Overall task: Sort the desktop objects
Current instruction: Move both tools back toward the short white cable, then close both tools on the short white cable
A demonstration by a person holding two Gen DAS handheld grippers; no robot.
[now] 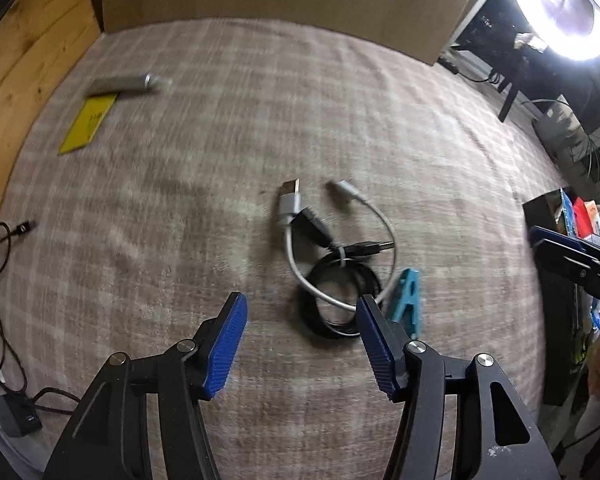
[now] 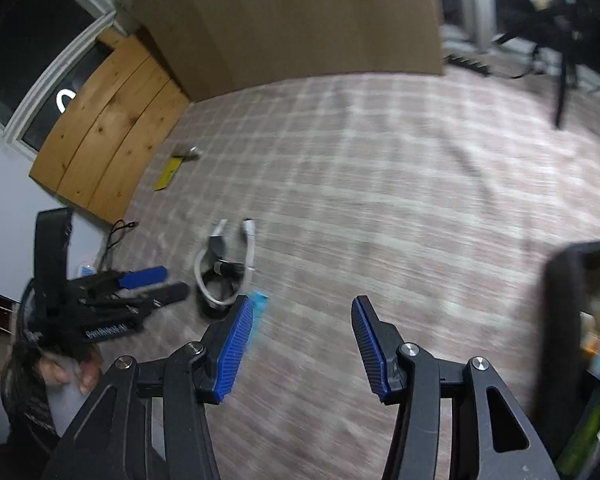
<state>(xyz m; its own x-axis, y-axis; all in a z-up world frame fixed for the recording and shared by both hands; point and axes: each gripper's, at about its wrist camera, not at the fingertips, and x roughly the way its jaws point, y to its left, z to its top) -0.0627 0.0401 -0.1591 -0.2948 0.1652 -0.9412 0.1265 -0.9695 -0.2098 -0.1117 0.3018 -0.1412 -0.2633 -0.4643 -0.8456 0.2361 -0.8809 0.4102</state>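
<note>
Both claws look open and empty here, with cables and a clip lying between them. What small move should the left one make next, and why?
Probably ease the open left claw forward and down over the coiled black cable tangled with the short white USB cable. That bundle lies just ahead of its fingertips, nearer than the teal plastic clip beside it. The right claw is also open, holding nothing.

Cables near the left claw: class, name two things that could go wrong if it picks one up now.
1. The white cable and black cable lie looped through each other, so lifting one would likely drag the other along.
2. The teal clip lies right beside the coil by the open left claw, so closing there might catch or knock the clip. The frames are motion-blurred, so aim may be off.
</note>
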